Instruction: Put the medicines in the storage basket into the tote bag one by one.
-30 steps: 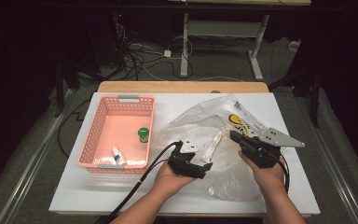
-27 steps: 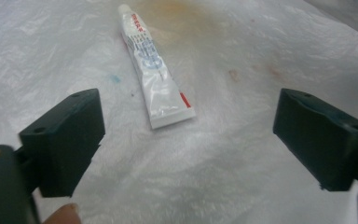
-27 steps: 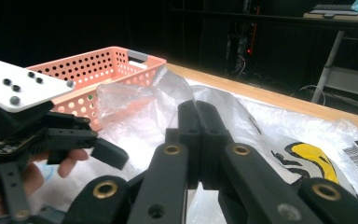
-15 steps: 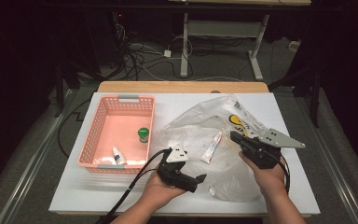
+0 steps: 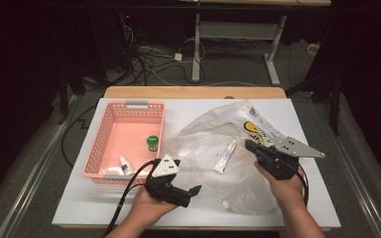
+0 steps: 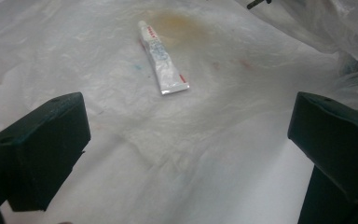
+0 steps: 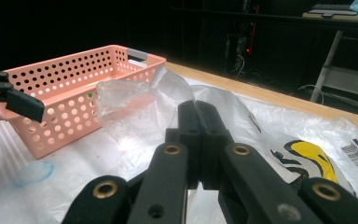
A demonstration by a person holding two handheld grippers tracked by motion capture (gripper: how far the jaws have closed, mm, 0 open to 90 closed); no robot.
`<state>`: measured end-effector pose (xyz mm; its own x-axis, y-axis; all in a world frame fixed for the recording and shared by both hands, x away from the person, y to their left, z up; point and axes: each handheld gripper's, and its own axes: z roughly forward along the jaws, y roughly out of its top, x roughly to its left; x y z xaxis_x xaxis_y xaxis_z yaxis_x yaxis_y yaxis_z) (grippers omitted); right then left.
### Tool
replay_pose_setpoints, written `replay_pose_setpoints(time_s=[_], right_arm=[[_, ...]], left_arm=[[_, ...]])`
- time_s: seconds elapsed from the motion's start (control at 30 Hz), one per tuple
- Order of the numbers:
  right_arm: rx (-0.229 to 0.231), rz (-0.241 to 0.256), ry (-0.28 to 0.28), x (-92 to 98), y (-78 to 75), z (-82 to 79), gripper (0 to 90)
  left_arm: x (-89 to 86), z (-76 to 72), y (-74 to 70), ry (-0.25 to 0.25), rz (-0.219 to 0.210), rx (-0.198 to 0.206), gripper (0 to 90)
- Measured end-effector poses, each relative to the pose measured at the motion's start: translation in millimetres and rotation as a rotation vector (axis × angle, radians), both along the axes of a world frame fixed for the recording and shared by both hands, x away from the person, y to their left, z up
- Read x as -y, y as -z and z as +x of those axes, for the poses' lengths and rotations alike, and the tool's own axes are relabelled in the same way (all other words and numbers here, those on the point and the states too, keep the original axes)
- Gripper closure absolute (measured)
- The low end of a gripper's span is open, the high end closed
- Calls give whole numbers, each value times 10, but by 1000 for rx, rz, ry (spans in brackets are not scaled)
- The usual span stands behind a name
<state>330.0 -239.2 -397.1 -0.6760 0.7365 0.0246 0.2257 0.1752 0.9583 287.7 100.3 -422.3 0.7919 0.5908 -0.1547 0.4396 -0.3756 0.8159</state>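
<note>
A white tube [image 5: 225, 156] lies on the crumpled clear plastic bag [image 5: 203, 144] in the middle of the table. My left gripper [image 5: 191, 187] is near the front edge, short of the tube, with its jaws wide apart and nothing in them. In the left gripper view the tube [image 6: 163, 58] lies ahead of the open gripper [image 6: 186, 154] on the bag [image 6: 214, 130]. My right gripper [image 5: 254, 148] is shut on the bag's right side, and in its own view the gripper [image 7: 198, 116] pinches lifted film [image 7: 135, 93].
A pink perforated basket [image 5: 104, 144] stands at the left and holds a green-capped bottle [image 5: 152, 144] and a small white bottle [image 5: 125, 165]. The right gripper view shows the basket [image 7: 74, 84] beyond the bag. The bag's yellow print [image 5: 250, 130] lies at the right.
My left gripper has drawn back from the tube toward the front edge of the table. The right gripper and the tube have stayed in place.
</note>
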Motion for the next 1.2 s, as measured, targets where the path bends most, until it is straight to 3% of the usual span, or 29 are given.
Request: replay_pose_setpoints(time_s=[0.47, 1.2], right_arm=[[-1, 1, -2, 12, 4, -1, 900], [-2, 3, 2, 37, 7, 2, 900]], left_arm=[[-425, 45, -35, -110, -35, 9, 0], [-1087, 215, 55, -296, -23, -24, 0]])
